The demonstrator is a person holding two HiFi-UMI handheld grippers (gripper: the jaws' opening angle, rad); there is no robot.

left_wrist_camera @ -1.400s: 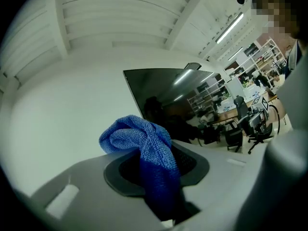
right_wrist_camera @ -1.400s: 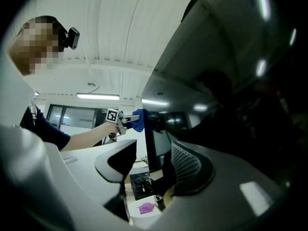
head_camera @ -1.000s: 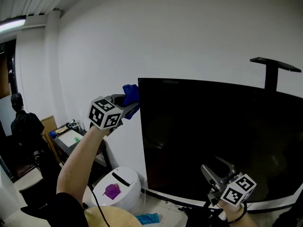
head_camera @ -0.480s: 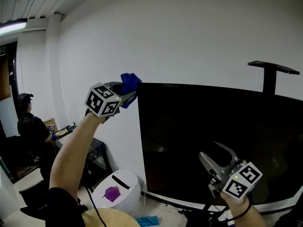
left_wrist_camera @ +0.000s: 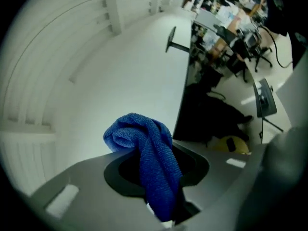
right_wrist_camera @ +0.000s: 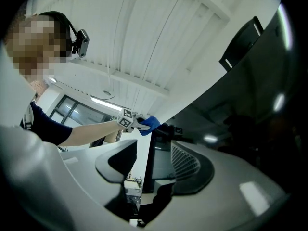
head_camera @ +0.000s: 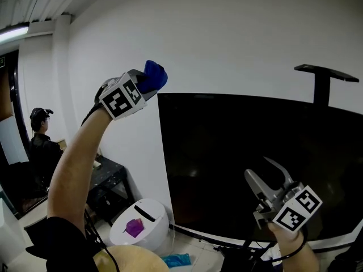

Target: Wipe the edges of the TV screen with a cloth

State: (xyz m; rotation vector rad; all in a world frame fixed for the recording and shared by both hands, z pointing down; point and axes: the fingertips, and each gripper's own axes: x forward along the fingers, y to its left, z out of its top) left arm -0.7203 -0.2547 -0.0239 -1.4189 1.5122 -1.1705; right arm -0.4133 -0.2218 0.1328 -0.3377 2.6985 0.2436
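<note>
The large black TV screen (head_camera: 255, 157) stands against the white wall. My left gripper (head_camera: 148, 81) is raised just left of and above the screen's top left corner (head_camera: 159, 96), shut on a bunched blue cloth (head_camera: 154, 75). In the left gripper view the cloth (left_wrist_camera: 150, 153) hangs between the jaws of that gripper (left_wrist_camera: 154, 150), with the TV's edge (left_wrist_camera: 185, 105) behind. My right gripper (head_camera: 260, 169) is held low in front of the screen's lower part, open, with nothing between its jaws. The right gripper view shows this gripper (right_wrist_camera: 151, 155) beside the screen (right_wrist_camera: 250, 95).
A white bin (head_camera: 142, 225) with a purple item on top sits on the floor left of the TV. Near it lies a teal object (head_camera: 177, 260). A dark desk (head_camera: 110, 174) and a person (head_camera: 39, 137) are at far left. A black bracket (head_camera: 323, 72) rises behind the TV.
My left gripper has risen with the cloth from beside the screen's top left corner to above it. The right gripper has drifted slightly right and up, still open.
</note>
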